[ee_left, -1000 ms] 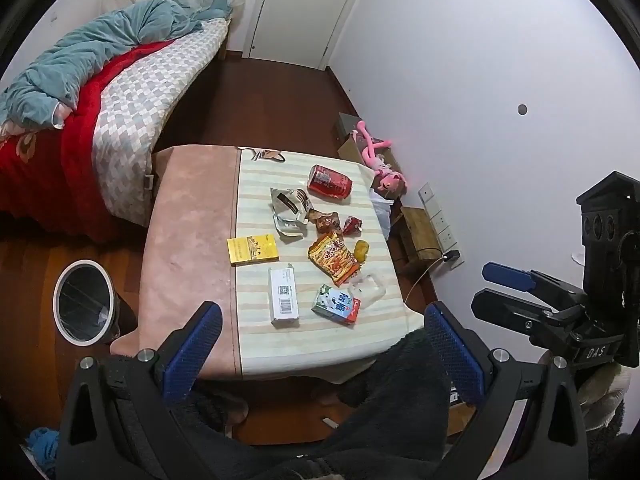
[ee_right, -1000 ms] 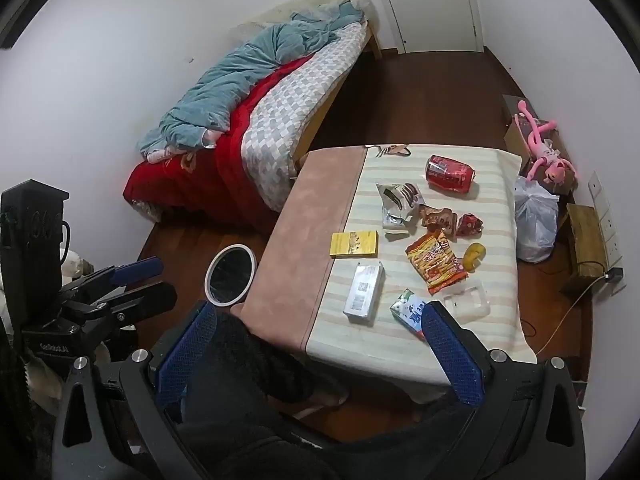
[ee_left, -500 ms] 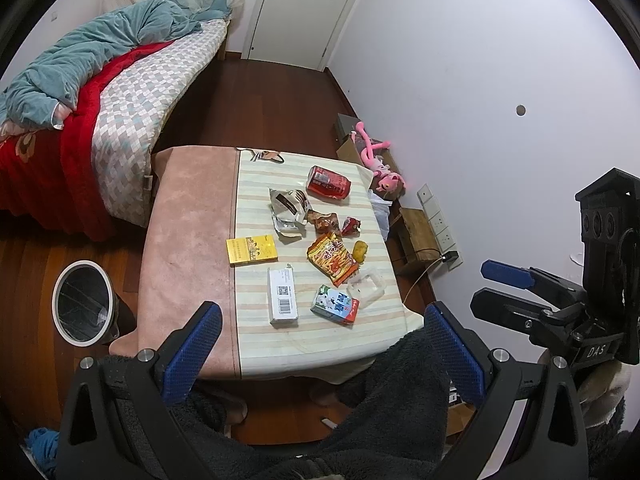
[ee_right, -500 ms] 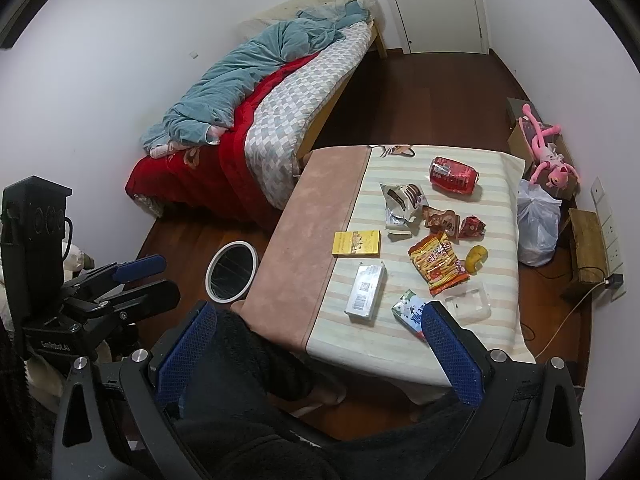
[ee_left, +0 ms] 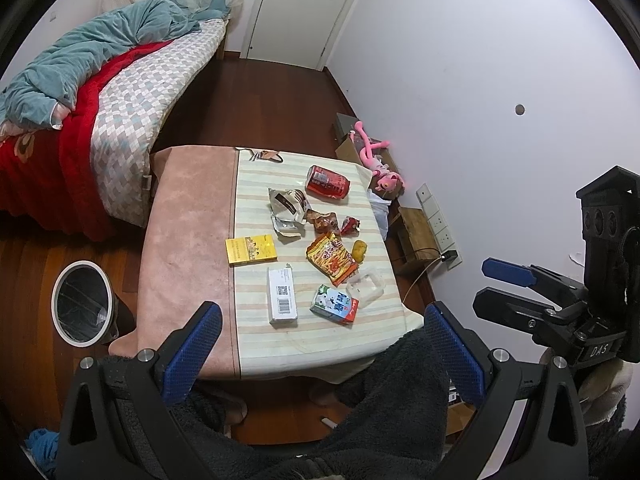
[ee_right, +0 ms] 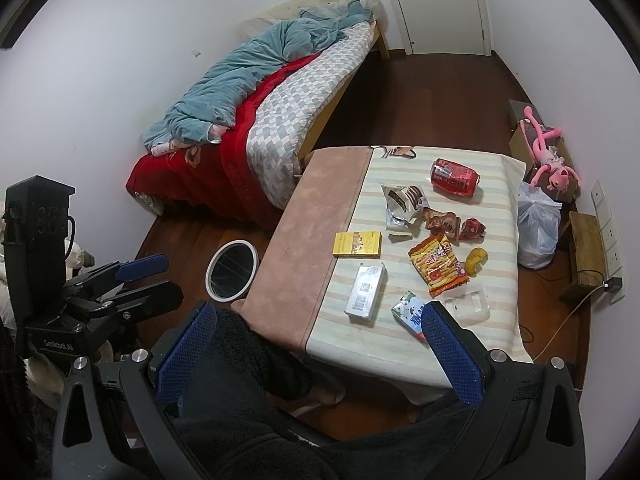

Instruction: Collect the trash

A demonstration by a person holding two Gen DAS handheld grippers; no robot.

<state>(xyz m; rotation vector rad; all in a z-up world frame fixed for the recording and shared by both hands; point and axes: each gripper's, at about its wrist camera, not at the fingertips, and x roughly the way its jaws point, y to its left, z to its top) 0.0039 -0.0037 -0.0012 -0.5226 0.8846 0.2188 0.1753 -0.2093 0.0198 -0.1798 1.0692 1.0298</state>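
Trash lies on the striped cloth of a low table [ee_left: 256, 344]: a crushed red can [ee_left: 327, 182], a silver wrapper [ee_left: 286, 210], a yellow box [ee_left: 251, 250], a white box [ee_left: 282, 295], an orange snack bag [ee_left: 331, 258], a milk carton [ee_left: 335, 305] and a clear plastic tray [ee_left: 366, 286]. My left gripper [ee_left: 322, 348] hangs open, high above the table's near edge. My right gripper [ee_right: 318, 352] is open too, equally high, with the milk carton [ee_right: 410, 312] partly behind its right finger. Neither holds anything. A white-rimmed bin [ee_left: 82, 303] stands on the floor left of the table.
A bed [ee_left: 132, 92] with red and teal covers runs along the left. Right of the table, a white bag [ee_right: 538, 228], a pink plush toy [ee_right: 550, 168] and a wooden block [ee_right: 588, 252] lie by the wall. A dark fleece sleeve [ee_left: 360, 420] fills the foreground.
The right wrist view has drifted slightly. Nothing on the table has moved, and both grippers stay open and empty.
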